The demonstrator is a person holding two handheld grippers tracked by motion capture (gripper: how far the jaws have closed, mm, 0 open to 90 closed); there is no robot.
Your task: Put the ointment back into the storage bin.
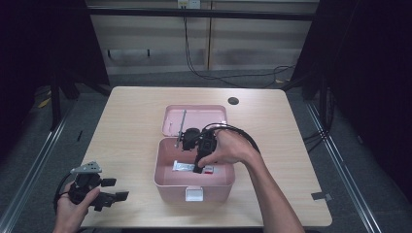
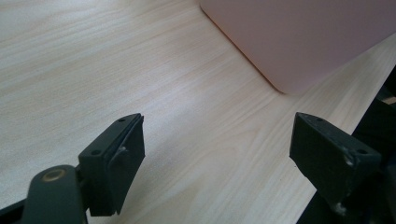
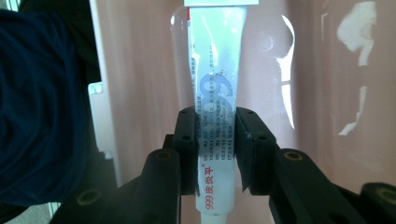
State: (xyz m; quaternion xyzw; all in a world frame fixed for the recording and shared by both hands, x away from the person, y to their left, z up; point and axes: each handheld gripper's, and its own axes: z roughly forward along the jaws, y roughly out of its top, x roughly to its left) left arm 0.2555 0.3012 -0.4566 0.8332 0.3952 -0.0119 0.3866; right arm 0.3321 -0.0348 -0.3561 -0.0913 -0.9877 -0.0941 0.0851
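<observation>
Clearly the right hand-held gripper [image 3: 217, 149] is clamped on a tube [image 3: 215, 93] of ointment, its pads pressing the tube's flat sides near the capped end, and in the high view it sits low inside the pink box [image 1: 167, 182] at centre frame. The step looks like setting the tube down on the box floor; to do it well, I would lower until the tube lies flat along the bottom, keep it clear of the walls, and only then ease the jaws apart, since a soft laminated tube dents and can spring sideways if released while tilted. The tube is white, glossy, with blue and red print. The box is smooth moulded plastic with rounded corners, its lid [image 1: 194, 119] open behind. The left hand-held gripper [image 2: 217, 154] stands released, empty, over the pale wood-grain desk [image 2: 93, 70] at lower left.
</observation>
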